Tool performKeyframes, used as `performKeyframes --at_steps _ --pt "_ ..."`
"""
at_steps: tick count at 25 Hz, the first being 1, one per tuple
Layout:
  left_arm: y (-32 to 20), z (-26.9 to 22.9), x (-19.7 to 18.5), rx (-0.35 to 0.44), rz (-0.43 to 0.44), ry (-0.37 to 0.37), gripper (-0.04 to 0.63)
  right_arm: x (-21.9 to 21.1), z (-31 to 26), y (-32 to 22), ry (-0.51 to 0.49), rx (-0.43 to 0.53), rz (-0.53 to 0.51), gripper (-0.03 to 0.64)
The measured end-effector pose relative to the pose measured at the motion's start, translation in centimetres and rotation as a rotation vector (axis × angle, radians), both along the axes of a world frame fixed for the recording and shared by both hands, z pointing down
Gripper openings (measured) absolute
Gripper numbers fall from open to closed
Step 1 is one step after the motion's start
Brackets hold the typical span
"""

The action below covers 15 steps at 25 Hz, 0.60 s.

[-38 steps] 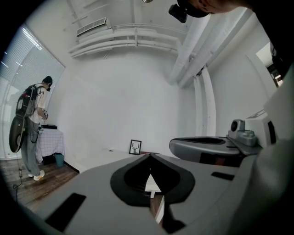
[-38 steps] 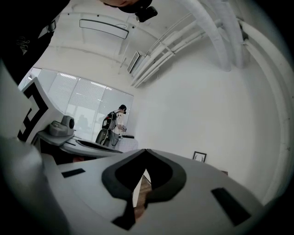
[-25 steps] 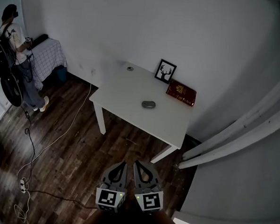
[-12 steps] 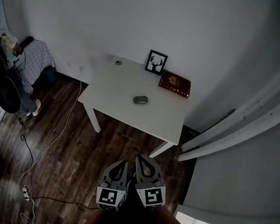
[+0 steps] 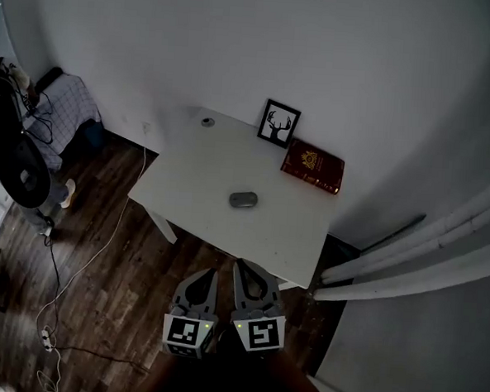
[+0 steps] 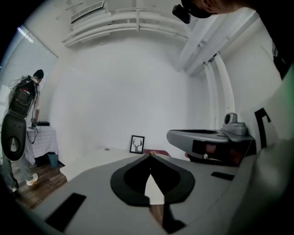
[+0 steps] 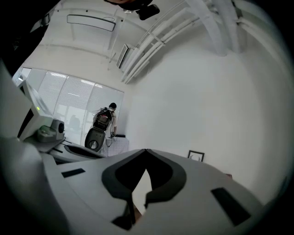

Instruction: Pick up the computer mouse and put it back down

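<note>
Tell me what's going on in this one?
A person holds a claw in each hand, the left claw and right claw side by side, both shut and empty, short of the white table. The computer mouse lies untouched mid-table; a framed picture and a red book sit at its back edge. Nothing is picked up yet.

White table (image 5: pixel 205 172); grey mouse (image 5: pixel 243 200); red book (image 5: pixel 313 166), gold emblem; black-framed stag picture (image 5: pixel 279 123); dark brown plank floor (image 5: pixel 116 274); checked cloth (image 5: pixel 75 106).

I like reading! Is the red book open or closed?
Closed. The red book lies flat on the white table, cover with gold emblem facing up.
</note>
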<state>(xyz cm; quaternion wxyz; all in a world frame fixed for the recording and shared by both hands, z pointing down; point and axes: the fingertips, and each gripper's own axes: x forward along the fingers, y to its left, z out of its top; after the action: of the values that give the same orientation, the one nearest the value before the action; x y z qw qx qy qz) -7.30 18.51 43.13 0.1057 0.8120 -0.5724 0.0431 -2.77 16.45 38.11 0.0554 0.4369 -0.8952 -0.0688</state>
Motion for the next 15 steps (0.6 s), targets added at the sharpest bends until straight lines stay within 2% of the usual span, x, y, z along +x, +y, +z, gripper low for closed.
performKeyframes --at_steps 3,7,10,15 --pt "-3.5 0.6 2.1 -0.022 0.012 -0.002 0.002 2.4 1.2 -3.0 0.007 -0.03 0.012 0.02" --pt "-6.4 1.1 4.4 -0.048 0.017 -0.006 0.002 5.1 2.3 -5.9 0.079 -0.054 0.022 0.02" --pt "-8.2 1.0 5.0 -0.047 0.024 -0.031 0.002 6.2 2.3 -8.1 0.101 -0.034 0.026 0.02" --pt "-9.8 2.0 4.4 -0.068 0.011 -0.049 0.002 6.3 4.0 -9.5 0.076 -0.083 0.024 0.02"
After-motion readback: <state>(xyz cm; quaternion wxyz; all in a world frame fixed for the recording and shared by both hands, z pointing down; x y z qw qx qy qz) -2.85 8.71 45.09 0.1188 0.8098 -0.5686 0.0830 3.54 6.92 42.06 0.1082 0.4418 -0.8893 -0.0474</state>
